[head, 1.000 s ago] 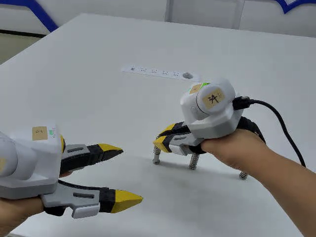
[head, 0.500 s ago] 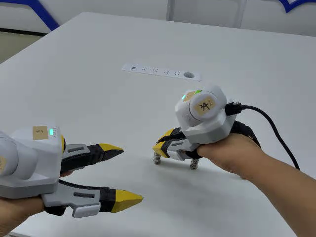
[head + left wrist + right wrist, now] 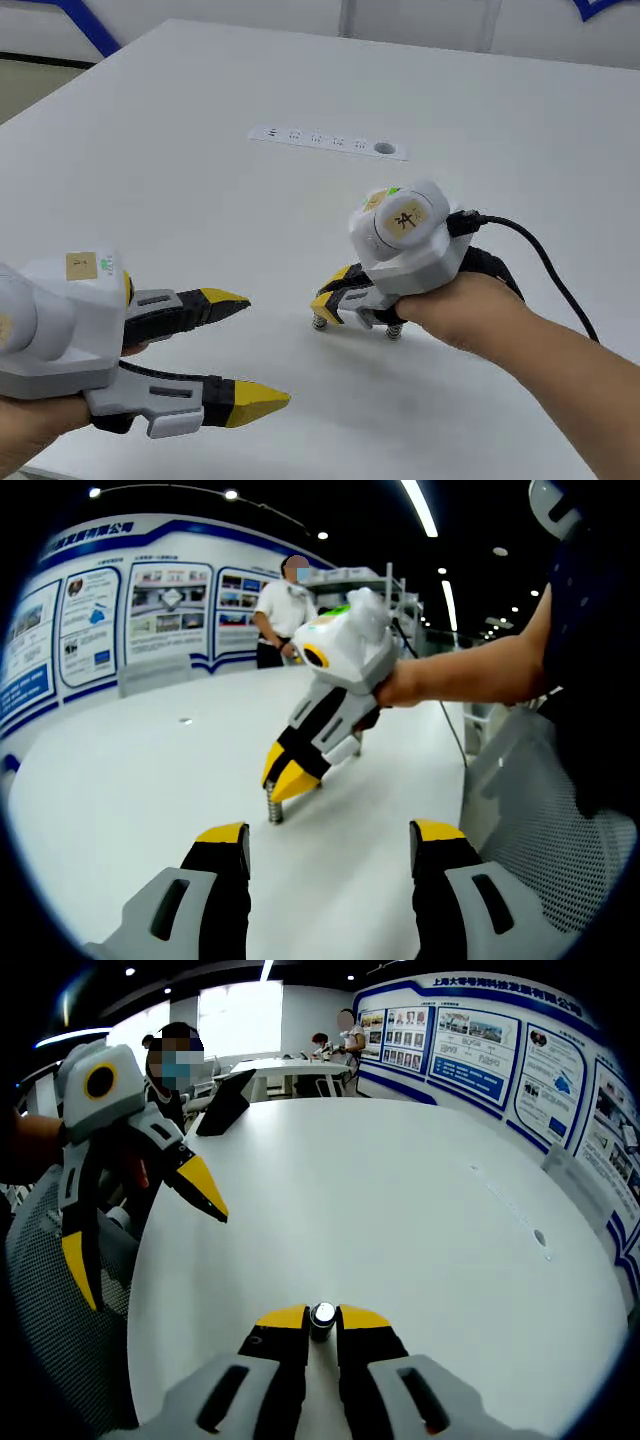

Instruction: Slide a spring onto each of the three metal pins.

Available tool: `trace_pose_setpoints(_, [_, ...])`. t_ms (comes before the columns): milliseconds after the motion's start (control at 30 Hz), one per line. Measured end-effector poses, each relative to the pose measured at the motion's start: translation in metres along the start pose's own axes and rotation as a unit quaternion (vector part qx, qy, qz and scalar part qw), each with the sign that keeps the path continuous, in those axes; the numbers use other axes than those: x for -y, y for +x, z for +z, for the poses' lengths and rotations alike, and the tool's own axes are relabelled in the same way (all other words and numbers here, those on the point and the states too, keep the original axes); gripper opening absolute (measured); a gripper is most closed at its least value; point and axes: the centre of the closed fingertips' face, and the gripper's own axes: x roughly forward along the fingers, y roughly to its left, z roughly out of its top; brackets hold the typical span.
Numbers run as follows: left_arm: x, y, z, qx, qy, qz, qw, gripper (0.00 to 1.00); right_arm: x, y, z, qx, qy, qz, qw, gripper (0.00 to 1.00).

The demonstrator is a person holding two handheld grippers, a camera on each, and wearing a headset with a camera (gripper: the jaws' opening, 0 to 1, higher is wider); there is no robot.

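Observation:
On the white table (image 3: 180, 180) two short metal pins with springs around them stand upright, the leftmost pin (image 3: 319, 321) and a second pin (image 3: 394, 331). My right gripper (image 3: 324, 303) reaches down over them, its yellow tips shut on the leftmost pin. In the right gripper view that pin's round top (image 3: 322, 1314) sits between the tips of the right gripper (image 3: 322, 1322). From the left gripper view the spring-wrapped pin (image 3: 273, 808) shows below the right gripper (image 3: 290, 777). My left gripper (image 3: 264, 350) hovers open at the near left, holding nothing.
A white power strip (image 3: 327, 142) lies farther back on the table. A black cable (image 3: 545, 275) trails from the right gripper to the right. The table's near edge runs just below the left gripper. People stand in the room beyond.
The right gripper has sunk lower over the pins and shifted slightly left. A third pin seen earlier at the right is now behind the hand. The left gripper has stayed put.

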Motion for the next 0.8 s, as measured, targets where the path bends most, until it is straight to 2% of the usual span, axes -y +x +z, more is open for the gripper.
trace_pose_setpoints(400, [0.0,0.0,0.003,0.004,0.001,0.001,1.0,0.66,-0.001,-0.009,0.005,0.01,-0.009,-0.007,0.9999,0.17])
trace_pose_setpoints(800, [-0.002,0.002,0.007,0.01,0.0,0.002,0.9999,0.67,-0.007,-0.029,0.005,0.02,-0.018,-0.016,0.9995,0.21])
